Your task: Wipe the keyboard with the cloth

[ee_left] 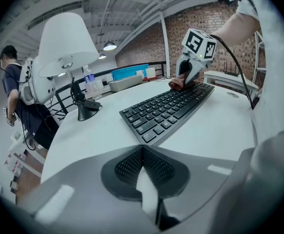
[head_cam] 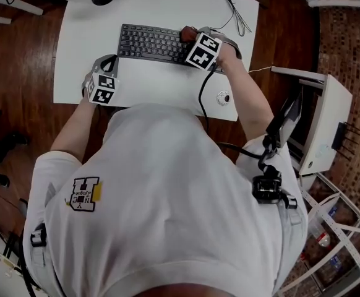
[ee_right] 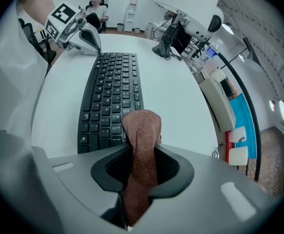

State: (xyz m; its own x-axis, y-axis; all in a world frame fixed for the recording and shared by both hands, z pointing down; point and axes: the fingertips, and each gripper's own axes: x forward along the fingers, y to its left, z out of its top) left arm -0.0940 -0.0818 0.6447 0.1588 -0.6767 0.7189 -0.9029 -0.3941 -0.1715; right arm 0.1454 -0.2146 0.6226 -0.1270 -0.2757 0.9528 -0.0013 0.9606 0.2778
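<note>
wiping looks under way: the right gripper pinches the brown cloth against the keyboard's right end, the left gripper waits shut and empty near its left end, so next the cloth needs dragging along the keys.

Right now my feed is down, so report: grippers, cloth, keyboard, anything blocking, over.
Right gripper shut on brown cloth, at right end of keyboard. Left gripper shut, empty, beside keyboard's left end. Nothing lying on the keys.
</note>
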